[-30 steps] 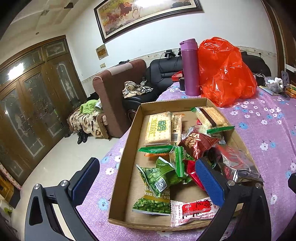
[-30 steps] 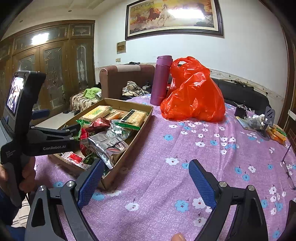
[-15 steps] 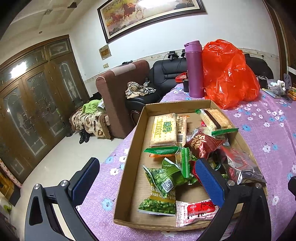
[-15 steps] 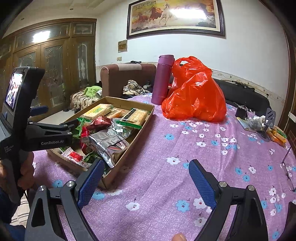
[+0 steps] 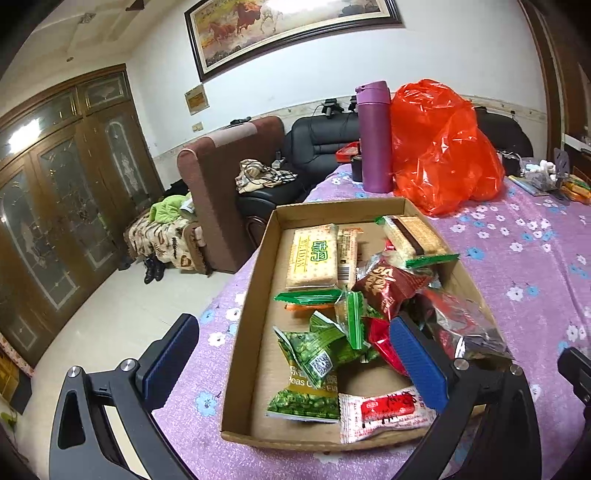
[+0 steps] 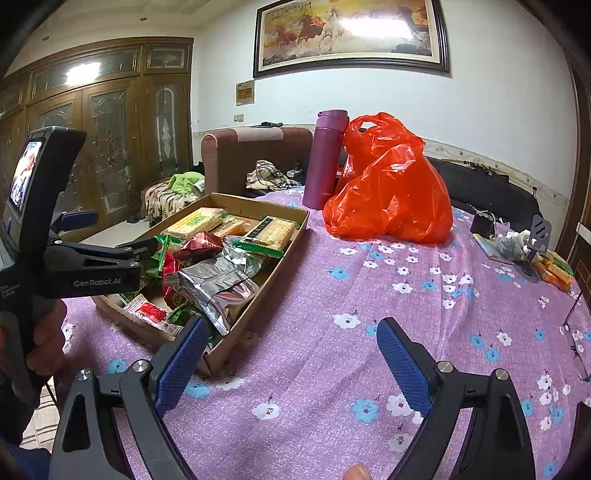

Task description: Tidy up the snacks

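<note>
A white wall [image 6: 498,85] carries a wide framed painting of horses [image 6: 351,33], with glare from a light on its glass. Tall wooden doors with patterned glass panels [image 5: 55,206] fill the side of the room, above a pale tiled floor [image 5: 110,325]. A brown armchair [image 5: 225,173] stands beside a black leather sofa [image 5: 321,140], clothes lying on its seat.

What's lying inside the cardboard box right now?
The cardboard box holds a yellow cracker pack, green pea packets, a maroon bag, a silver pouch and a red-and-white sachet. Whatever lies beneath the pile is covered.
</note>
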Action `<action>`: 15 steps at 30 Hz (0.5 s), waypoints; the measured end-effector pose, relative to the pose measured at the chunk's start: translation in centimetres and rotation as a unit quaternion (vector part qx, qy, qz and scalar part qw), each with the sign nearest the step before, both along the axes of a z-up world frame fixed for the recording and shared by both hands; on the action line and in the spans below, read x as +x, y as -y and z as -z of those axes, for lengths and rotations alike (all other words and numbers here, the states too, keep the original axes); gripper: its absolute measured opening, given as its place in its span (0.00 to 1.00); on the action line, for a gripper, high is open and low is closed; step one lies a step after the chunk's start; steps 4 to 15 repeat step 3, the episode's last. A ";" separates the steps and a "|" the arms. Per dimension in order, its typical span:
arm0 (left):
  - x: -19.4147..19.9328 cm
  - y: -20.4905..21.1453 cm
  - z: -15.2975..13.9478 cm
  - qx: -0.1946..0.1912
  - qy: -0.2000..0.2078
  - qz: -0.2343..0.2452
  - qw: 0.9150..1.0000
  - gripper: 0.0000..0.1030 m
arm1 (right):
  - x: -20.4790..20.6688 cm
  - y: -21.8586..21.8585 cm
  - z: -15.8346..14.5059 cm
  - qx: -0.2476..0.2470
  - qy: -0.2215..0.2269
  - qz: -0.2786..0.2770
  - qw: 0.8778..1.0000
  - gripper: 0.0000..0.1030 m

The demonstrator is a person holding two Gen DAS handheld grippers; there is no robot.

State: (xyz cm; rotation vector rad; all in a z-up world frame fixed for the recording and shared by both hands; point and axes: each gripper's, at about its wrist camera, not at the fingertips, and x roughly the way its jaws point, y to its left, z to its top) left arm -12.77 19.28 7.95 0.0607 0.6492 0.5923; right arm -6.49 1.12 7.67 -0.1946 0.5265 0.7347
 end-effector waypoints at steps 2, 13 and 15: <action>-0.1 0.0 -0.1 0.005 0.002 -0.005 1.000 1.00 | 0.0 0.1 -0.1 0.004 -0.001 0.001 1.000 0.93; -0.2 0.0 -0.2 0.005 0.002 -0.007 1.000 1.00 | 0.0 0.1 -0.1 0.006 -0.002 0.002 1.000 0.93; -0.2 0.0 -0.2 0.005 0.002 -0.007 1.000 1.00 | 0.0 0.1 -0.1 0.006 -0.002 0.002 1.000 0.93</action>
